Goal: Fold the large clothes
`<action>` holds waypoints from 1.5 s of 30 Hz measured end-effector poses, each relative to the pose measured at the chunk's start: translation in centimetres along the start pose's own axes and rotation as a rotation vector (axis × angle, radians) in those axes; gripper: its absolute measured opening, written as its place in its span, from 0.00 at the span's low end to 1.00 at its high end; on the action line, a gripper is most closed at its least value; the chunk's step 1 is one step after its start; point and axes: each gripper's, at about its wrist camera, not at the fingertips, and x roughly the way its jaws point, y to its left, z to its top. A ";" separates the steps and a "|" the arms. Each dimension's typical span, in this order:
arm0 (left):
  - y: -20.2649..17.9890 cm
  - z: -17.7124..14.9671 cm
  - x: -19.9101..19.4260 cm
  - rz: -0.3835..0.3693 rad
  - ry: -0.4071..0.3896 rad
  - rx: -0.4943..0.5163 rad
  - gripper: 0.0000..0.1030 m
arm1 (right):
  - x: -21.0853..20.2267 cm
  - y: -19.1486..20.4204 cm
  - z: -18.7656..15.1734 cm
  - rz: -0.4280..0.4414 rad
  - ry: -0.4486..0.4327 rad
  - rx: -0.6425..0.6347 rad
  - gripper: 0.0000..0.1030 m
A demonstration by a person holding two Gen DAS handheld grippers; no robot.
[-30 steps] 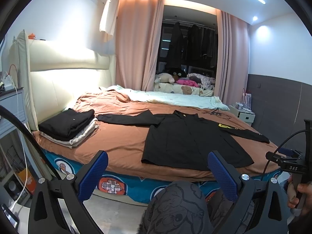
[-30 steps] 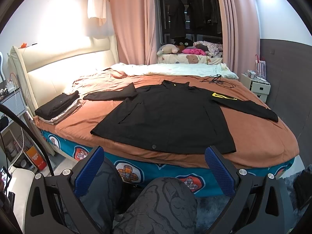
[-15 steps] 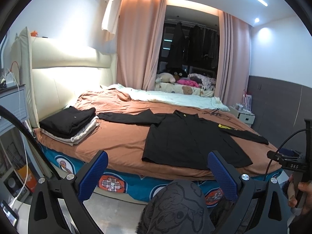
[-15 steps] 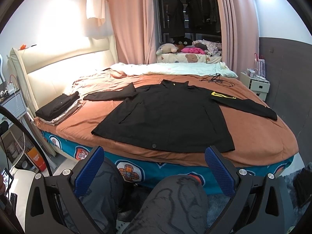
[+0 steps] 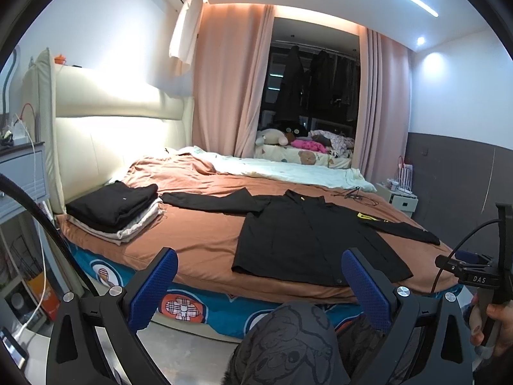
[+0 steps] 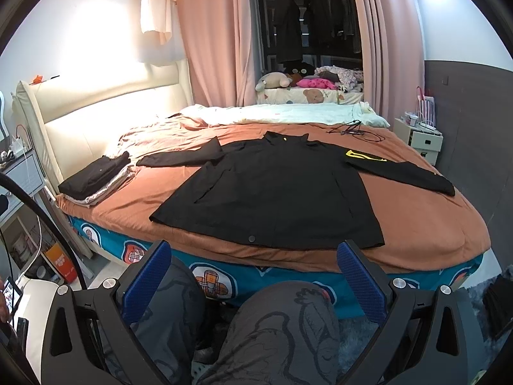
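Observation:
A large black jacket lies spread flat on the brown bedspread, collar toward the far side and both sleeves stretched out. Its right sleeve carries a yellow patch. The left wrist view shows the same jacket from further left. My left gripper is open and empty, held in front of the bed's near edge. My right gripper is also open and empty, short of the jacket's hem. The person's patterned trouser knees sit below both grippers.
A stack of folded clothes rests at the bed's left corner by the cream headboard. A pale quilt and a black cable lie at the far side. A bedside cabinet stands left, a small white drawer unit right.
Both views have tilted up slightly, so the bed and jacket sit a little lower in frame. The jacket has not moved and both grippers stay open.

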 end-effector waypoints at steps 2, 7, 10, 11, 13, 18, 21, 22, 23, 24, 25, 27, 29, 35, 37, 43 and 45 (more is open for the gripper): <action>0.0 -0.1 0.3 0.004 0.009 0.001 1.00 | 0.1 -0.1 -0.2 0.002 0.002 0.006 1.00; 0.2 -0.3 0.3 0.024 -0.009 0.008 1.00 | 0.2 0.0 -0.4 -0.004 0.005 0.005 1.00; 0.7 -0.3 0.5 0.030 -0.011 -0.013 1.00 | 0.3 0.0 0.1 -0.006 0.001 0.001 1.00; 0.9 -0.3 0.5 0.035 -0.011 -0.020 1.00 | 0.3 0.1 0.1 -0.004 0.001 0.001 1.00; 1.1 -0.3 0.7 0.043 -0.011 -0.027 1.00 | 0.5 0.2 0.2 -0.002 0.000 0.001 1.00; 1.4 -0.3 1.0 0.054 -0.007 -0.027 1.00 | 0.7 -0.2 0.1 -0.015 0.002 0.006 1.00; 1.5 -0.3 1.3 0.061 -0.002 -0.034 1.00 | 1.0 -0.2 0.2 -0.016 0.004 0.010 1.00; 1.5 -0.3 1.4 0.060 0.001 -0.035 1.00 | 1.1 -0.2 0.3 -0.015 0.005 0.011 1.00; 1.6 -0.4 1.5 0.058 0.005 -0.036 1.00 | 1.2 -0.2 0.3 -0.013 0.007 0.010 1.00; 1.7 -0.3 1.7 0.055 0.008 -0.037 1.00 | 1.4 -0.2 0.3 -0.011 0.009 0.008 1.00; 1.8 -0.3 1.8 0.054 0.010 -0.038 1.00 | 1.5 -0.1 0.3 -0.012 0.011 0.005 1.00; 2.0 -0.2 2.2 0.054 0.012 -0.040 1.00 | 1.8 0.0 0.4 -0.012 0.014 0.001 1.00; 2.1 -0.1 2.6 0.050 0.018 -0.042 1.00 | 2.0 0.0 0.6 -0.004 0.017 0.004 1.00; 2.4 0.8 4.5 0.057 0.022 -0.038 1.00 | 3.0 -0.3 2.0 0.012 0.034 0.007 1.00; 2.7 1.3 5.5 0.061 0.024 -0.046 1.00 | 3.5 -0.3 2.8 0.010 0.029 -0.001 1.00; 4.2 2.7 8.4 0.108 0.018 -0.084 1.00 | 6.6 -0.5 5.0 0.021 0.033 -0.029 1.00; 4.6 3.0 9.4 0.120 0.020 -0.096 1.00 | 8.0 -0.6 5.6 0.031 0.036 -0.033 1.00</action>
